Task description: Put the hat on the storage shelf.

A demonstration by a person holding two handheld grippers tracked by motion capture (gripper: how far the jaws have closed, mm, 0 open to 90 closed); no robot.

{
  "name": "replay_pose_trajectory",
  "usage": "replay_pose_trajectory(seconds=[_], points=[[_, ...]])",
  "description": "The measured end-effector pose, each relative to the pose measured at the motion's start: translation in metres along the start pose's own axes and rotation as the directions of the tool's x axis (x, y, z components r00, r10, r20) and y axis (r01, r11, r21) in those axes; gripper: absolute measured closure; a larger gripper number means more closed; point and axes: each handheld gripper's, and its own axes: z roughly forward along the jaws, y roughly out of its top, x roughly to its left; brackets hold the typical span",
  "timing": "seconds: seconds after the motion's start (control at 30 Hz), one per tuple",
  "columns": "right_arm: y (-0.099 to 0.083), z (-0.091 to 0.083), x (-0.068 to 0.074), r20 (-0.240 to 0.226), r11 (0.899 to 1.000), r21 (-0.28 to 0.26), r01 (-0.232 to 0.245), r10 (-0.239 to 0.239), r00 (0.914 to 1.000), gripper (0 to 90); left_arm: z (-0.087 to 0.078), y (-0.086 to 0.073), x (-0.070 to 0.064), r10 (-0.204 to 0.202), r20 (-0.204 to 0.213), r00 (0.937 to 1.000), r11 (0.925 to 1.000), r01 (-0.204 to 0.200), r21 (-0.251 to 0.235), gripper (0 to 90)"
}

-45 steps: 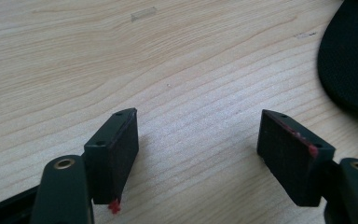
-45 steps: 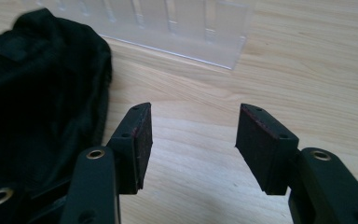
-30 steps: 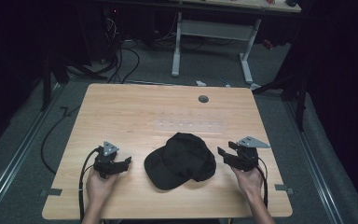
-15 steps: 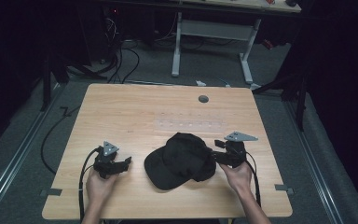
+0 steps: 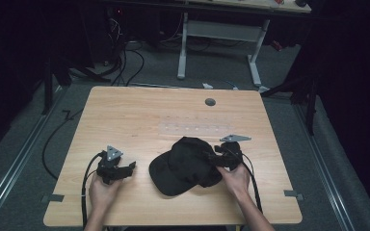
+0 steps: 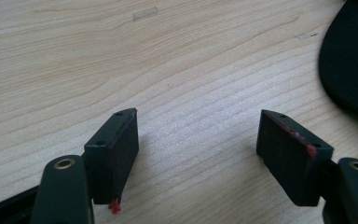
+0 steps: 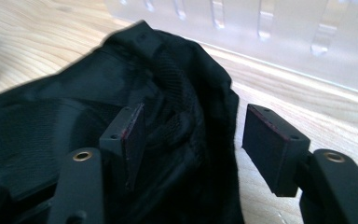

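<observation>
- Carrying everything is the pale wooden desk (image 5: 139,115); its smooth top is the first risk, since I judge a sideways push would slide the cloth along it rather than let it be gripped.
- Lying toward the desk's six o'clock edge is the black baseball cap (image 5: 185,166), brim pointing to about seven o'clock, crown toward one o'clock. It is soft and floppy, so a pinch on one layer of the back opening could lift it lopsided or let it slip out.
- Reaching the cap's three o'clock side, the right hand-held gripper (image 7: 191,130) stands wide, holding nothing; one jaw sits inside the cap's back rim against mesh lining, the other outside over bare wood. Closing too shallow would probably catch only the edge hem.
- Resting at the cap's nine o'clock, apart from it, the left hand-held gripper (image 6: 198,140) is also spread wide and empty over wood. With nothing pinning the brim, the cap may drag toward it.
</observation>
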Motion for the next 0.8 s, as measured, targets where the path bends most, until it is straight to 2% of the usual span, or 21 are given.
replay_pose_trajectory(seconds=[0.23,0.3,0.4,0.5,0.57,0.8], points=[[-0.003,0.007,-0.004,0.007,1.000,0.012,-0.024,0.023,0.9997,38.1,0.000,0.000,0.000,0.000,0.000,1.0000,1.0000,0.000,-0.001,29.7],[-0.004,0.011,-0.005,0.006,0.999,0.030,-0.040,0.040,0.9992,38.0,0.000,0.000,0.000,0.001,-0.001,1.0000,1.0000,-0.001,-0.001,29.8],[-0.005,0.015,-0.006,0.010,0.998,0.043,-0.041,0.040,0.9991,38.1,0.000,0.000,0.000,0.001,-0.001,1.0000,1.0000,-0.001,0.000,29.7],[-0.007,0.021,-0.007,0.003,0.996,0.069,-0.047,0.047,0.9989,45.3,0.000,0.000,0.000,-0.001,-0.001,1.0000,1.0000,0.001,-0.001,29.8],[-0.007,0.023,-0.007,-0.010,0.996,0.072,-0.044,0.045,0.9989,52.3,0.000,0.000,0.000,-0.001,-0.001,1.0000,1.0000,0.001,-0.002,29.8],[-0.008,0.025,-0.008,-0.030,0.997,0.071,-0.039,0.041,0.9987,64.5,0.000,0.000,0.000,0.001,-0.002,1.0000,1.0000,-0.001,0.000,29.6]])
